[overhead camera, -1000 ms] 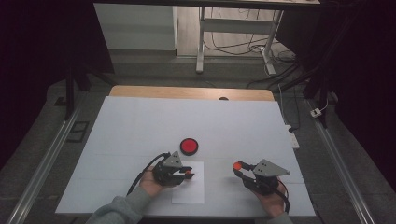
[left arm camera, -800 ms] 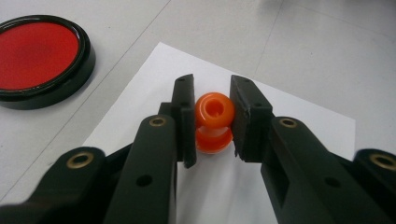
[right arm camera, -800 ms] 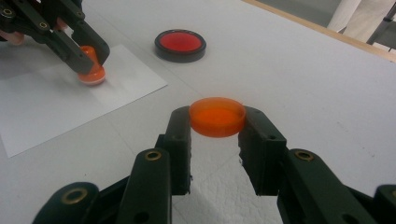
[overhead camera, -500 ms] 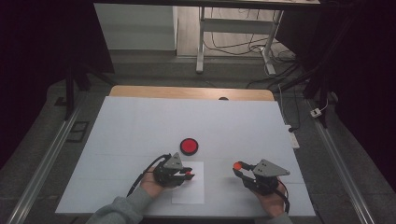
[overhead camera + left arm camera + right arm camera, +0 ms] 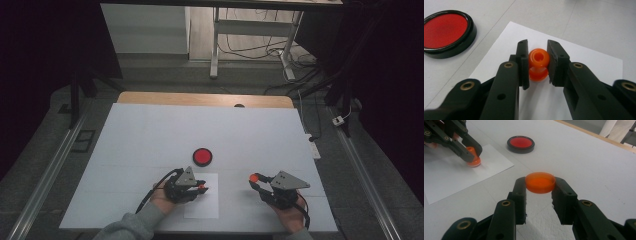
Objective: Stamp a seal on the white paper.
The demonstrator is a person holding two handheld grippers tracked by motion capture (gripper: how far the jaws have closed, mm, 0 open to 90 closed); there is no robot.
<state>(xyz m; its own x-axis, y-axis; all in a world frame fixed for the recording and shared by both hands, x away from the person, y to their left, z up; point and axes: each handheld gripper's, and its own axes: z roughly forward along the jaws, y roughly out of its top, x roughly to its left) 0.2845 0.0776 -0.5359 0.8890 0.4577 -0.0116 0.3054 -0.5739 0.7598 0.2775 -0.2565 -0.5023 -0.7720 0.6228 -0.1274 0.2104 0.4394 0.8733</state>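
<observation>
A small orange stamp (image 5: 538,65) stands upright on a white sheet of paper (image 5: 586,65), base touching the sheet. My left gripper (image 5: 538,62) is shut on its rounded handle; in the high view this gripper (image 5: 202,187) sits over the sheet's (image 5: 202,207) upper part. My right gripper (image 5: 540,185) is shut on a round orange cap (image 5: 540,181), held level just above the table. In the high view it (image 5: 255,178) is to the right of the paper. A round red ink pad (image 5: 202,156) in a black case lies beyond the paper.
A large white board (image 5: 150,135) covers the table, with a wooden edge (image 5: 205,99) at the far side. In the right gripper view the left gripper (image 5: 470,151) and stamp (image 5: 473,161) sit at the far left, with the ink pad (image 5: 521,144) beyond. Dark floor and cables surround the table.
</observation>
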